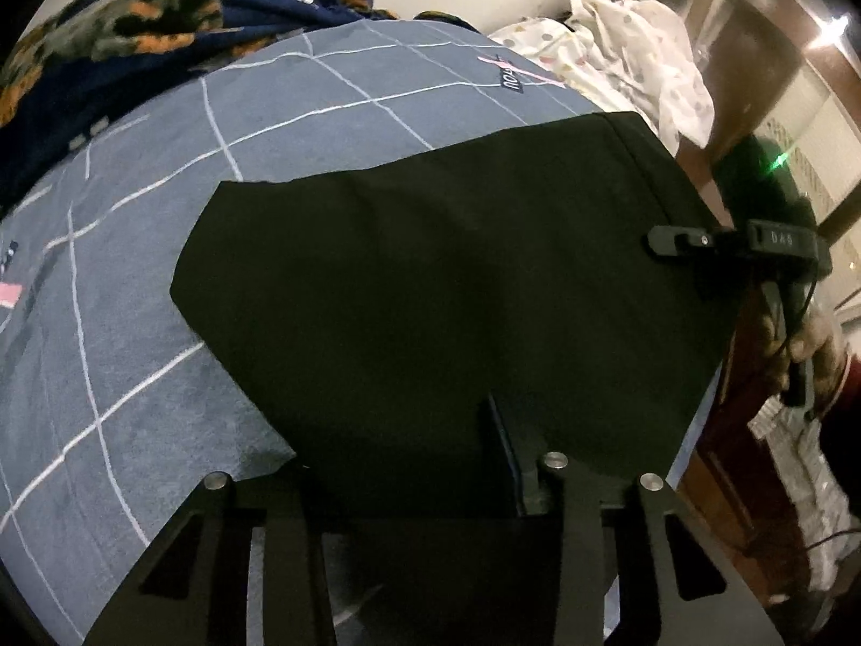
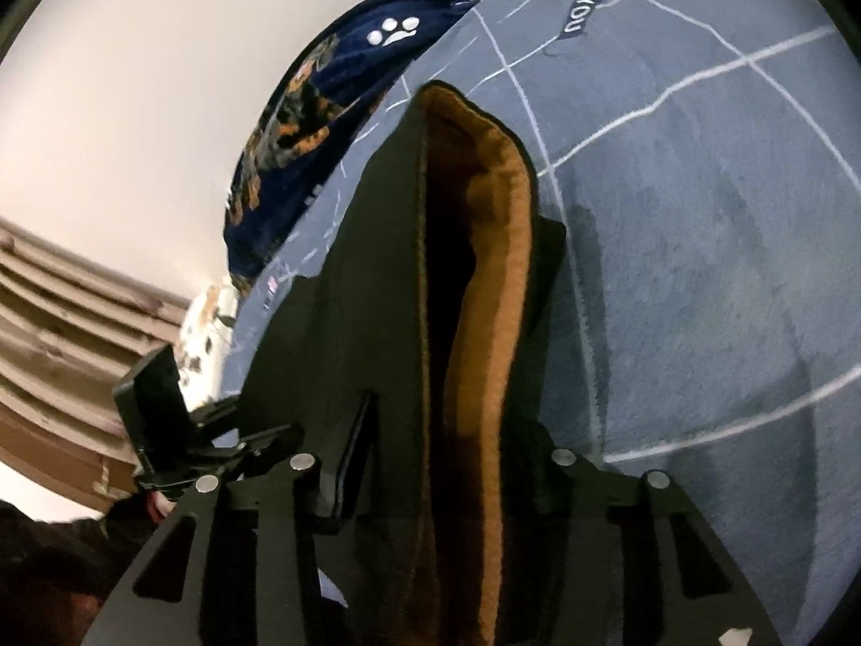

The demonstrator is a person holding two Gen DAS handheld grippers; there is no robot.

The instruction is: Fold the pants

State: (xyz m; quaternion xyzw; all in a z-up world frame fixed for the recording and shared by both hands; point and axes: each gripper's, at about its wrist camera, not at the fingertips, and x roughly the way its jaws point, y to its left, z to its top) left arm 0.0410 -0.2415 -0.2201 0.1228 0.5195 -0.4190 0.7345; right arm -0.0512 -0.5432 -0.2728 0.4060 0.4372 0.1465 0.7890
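Note:
Black pants (image 1: 441,280) lie spread over a grey-blue bedspread (image 1: 161,247) with white grid lines. My left gripper (image 1: 430,457) is at their near edge with cloth between its fingers; only the right finger (image 1: 506,457) shows. My right gripper (image 1: 667,239) reaches in from the right and is shut on the pants' right edge. In the right wrist view the pants (image 2: 376,280) hang open, showing an orange-brown fleece lining (image 2: 495,247); my right gripper (image 2: 430,463) holds this edge. The left gripper (image 2: 258,447) shows at lower left.
A dark blue floral blanket (image 1: 134,27) lies bunched at the far side of the bed. A white spotted cloth (image 1: 635,48) lies at the far right. A wooden door and cabinet (image 1: 753,81) stand right of the bed. A wall is behind.

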